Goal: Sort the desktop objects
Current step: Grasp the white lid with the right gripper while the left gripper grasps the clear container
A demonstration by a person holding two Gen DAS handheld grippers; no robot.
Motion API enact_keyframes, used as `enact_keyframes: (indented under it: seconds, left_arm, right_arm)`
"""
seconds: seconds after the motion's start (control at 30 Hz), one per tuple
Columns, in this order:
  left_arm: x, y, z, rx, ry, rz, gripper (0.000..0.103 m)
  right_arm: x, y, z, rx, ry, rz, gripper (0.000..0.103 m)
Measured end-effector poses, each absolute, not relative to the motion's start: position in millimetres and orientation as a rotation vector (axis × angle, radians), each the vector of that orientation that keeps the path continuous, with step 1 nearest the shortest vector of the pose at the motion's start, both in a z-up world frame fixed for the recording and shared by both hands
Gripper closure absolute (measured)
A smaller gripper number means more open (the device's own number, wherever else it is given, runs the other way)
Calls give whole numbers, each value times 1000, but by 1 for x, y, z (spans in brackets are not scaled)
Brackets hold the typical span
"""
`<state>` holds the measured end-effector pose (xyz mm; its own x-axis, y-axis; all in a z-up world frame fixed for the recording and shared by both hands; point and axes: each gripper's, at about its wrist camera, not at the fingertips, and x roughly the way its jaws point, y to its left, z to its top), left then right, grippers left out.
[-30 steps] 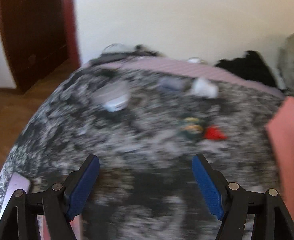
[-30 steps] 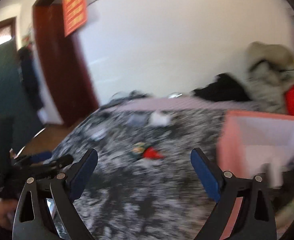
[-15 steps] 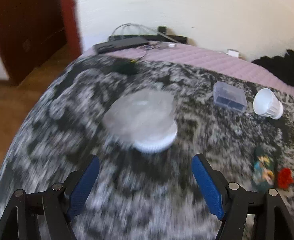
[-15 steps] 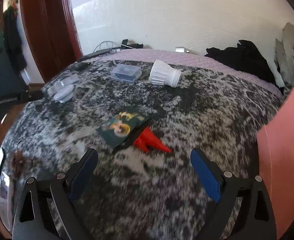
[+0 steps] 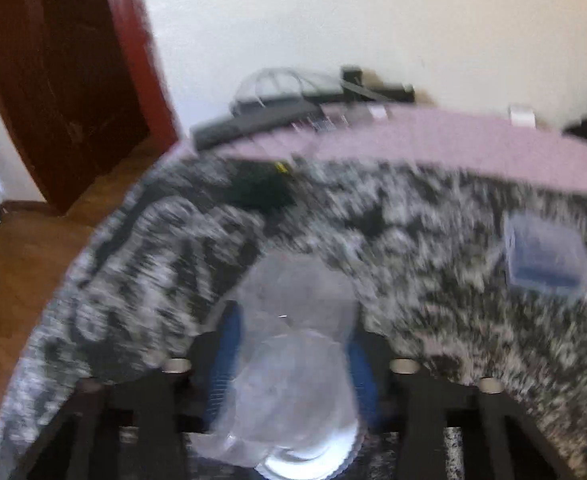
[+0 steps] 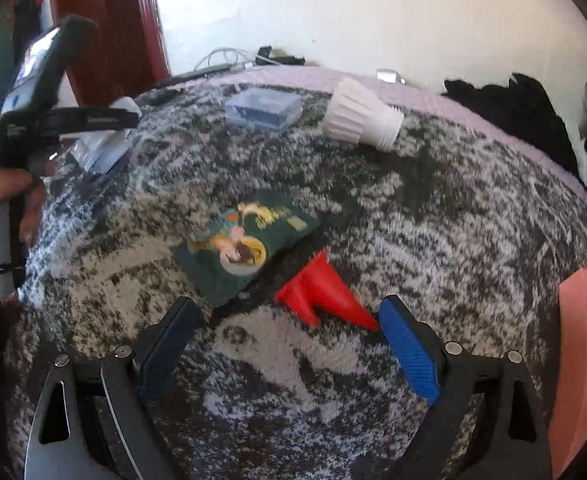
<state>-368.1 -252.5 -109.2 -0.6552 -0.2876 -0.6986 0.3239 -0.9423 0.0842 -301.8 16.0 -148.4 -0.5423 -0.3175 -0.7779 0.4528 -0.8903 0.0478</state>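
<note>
My left gripper [image 5: 293, 328] has closed on a clear round plastic container [image 5: 293, 360] with a white base, on the grey-and-white blanket [image 5: 413, 280]. In the right wrist view the left gripper [image 6: 105, 140] grips that container [image 6: 101, 152] at the far left. My right gripper [image 6: 289, 320] is open, low over the blanket, with a red cone [image 6: 325, 300] just ahead between its fingers, its tip by the right finger [image 6: 409, 348]. A dark green illustrated packet [image 6: 245, 240] lies beyond the cone.
A clear blue-tinted box [image 6: 263, 110] [image 5: 545, 260] and a white ribbed lamp bulb [image 6: 361, 120] lie farther back. A pink box [image 6: 585, 360] stands at the right edge. Cables and a dark device [image 5: 261, 120] sit near the wall. Dark clothes [image 6: 513, 112] pile at right.
My left gripper moved forward onto the clear container and its fingers closed on it. My right gripper moved closer to the red cone and stays open.
</note>
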Motion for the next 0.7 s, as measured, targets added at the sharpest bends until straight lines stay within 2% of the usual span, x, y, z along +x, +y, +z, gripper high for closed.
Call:
enact_keyframes:
  seconds: [0.13, 0.3, 0.5, 0.7]
  left_arm:
    - [-343, -288, -93, 1079, 234, -2578, 83]
    - [-316, -329, -90, 1097, 432, -2550, 86]
    - [-309, -335, -96, 1112, 396, -2570, 86]
    - [-324, -342, -122, 1214, 451, -2533, 85]
  right_arm:
    - [-293, -1, -132, 1089, 178, -2378, 11]
    - [-287, -37, -114, 1004, 145, -2303, 10]
    - [-323, -142, -113, 1011, 256, -2257, 9]
    - [-377, -206, -148, 1227, 220, -2193, 8]
